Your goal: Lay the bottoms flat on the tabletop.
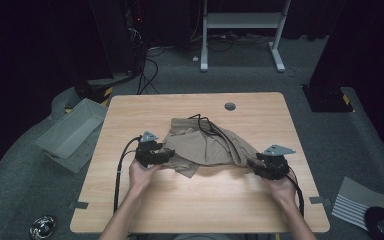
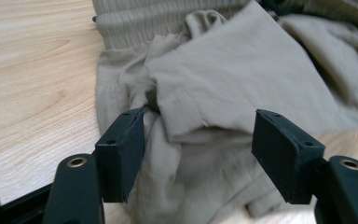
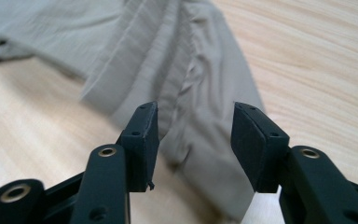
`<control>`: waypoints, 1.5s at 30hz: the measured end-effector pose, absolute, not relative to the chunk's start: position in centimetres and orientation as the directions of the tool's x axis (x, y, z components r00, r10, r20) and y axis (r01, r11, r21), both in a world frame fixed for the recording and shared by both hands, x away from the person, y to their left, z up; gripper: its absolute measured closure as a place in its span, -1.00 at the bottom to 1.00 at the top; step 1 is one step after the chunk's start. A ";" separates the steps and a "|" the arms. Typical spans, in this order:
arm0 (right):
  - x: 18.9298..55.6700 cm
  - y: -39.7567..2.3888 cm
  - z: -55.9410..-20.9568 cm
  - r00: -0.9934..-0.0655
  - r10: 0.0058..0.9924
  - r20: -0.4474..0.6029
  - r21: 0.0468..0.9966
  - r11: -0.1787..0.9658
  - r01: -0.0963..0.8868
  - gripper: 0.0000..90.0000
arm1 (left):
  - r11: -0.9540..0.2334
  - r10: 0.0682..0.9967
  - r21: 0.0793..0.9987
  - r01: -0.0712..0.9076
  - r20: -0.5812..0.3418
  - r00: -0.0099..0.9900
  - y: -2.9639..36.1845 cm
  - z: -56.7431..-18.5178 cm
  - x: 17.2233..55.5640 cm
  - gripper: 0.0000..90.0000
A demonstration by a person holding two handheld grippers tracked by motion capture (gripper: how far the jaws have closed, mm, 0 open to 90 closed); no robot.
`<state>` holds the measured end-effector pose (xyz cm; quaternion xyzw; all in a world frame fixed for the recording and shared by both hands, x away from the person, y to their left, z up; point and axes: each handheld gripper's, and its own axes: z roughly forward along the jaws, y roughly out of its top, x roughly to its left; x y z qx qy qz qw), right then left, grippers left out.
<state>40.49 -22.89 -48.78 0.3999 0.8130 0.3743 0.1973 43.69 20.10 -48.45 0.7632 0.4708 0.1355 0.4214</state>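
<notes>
We are working a crumpled tan garment [image 1: 207, 147] lying mid-table, slightly toward the near edge. Left gripper [image 1: 161, 156] is sitting at its left side, jaws spread, a folded hem [image 2: 186, 126] lying between the pads [image 2: 123, 154] but not pinched. Right gripper [image 1: 258, 166] is at the right end, jaws likewise apart over the ribbed waistband [image 3: 168, 70], pressing nothing. Risk as we are judging it: closing now may catch several layers at once, or only a thin fold that slips free, leaving the cloth bunching instead of spreading toward the table's side edges.
</notes>
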 end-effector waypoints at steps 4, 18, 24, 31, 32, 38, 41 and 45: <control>39.0 -23.0 -49.1 -0.625 0.779 -0.044 0.759 0.432 0.486 0.07 | -0.197 0.845 0.759 0.621 -0.190 0.500 19.8 -48.9 44.4 -0.07; 40.8 -20.2 -49.2 -0.646 0.760 -0.076 0.790 0.441 0.426 0.69 | -0.283 0.831 0.721 0.633 -0.145 0.537 19.4 -49.1 44.3 0.84; 42.8 -23.0 -47.4 -0.556 0.831 -0.015 0.821 0.328 0.468 0.77 | -0.313 0.815 0.716 0.623 -0.134 0.564 20.0 -49.1 43.2 0.87; 47.4 -25.0 -49.1 -0.420 0.907 0.020 0.746 0.266 0.610 0.69 | -0.333 0.802 0.708 0.623 -0.135 0.582 20.0 -49.5 42.8 0.76; 47.6 -25.1 -49.4 -0.413 0.910 0.023 0.739 0.263 0.620 0.61 | -0.318 0.803 0.716 0.622 -0.145 0.578 20.1 -49.4 42.9 0.63; 46.0 -24.7 -48.2 -0.406 0.914 0.002 0.784 0.251 0.568 0.19 | -0.253 0.828 0.756 0.603 -0.153 0.539 20.2 -48.5 43.5 0.04; 44.6 -24.4 -47.1 -0.418 0.908 -0.030 0.816 0.264 0.515 0.15 | -0.255 0.827 0.757 0.602 -0.153 0.542 19.7 -48.3 44.1 0.01; 42.9 -23.8 -46.1 -0.446 0.894 -0.041 0.850 0.266 0.455 0.15 | -0.258 0.832 0.753 0.605 -0.146 0.535 18.8 -48.5 44.7 0.11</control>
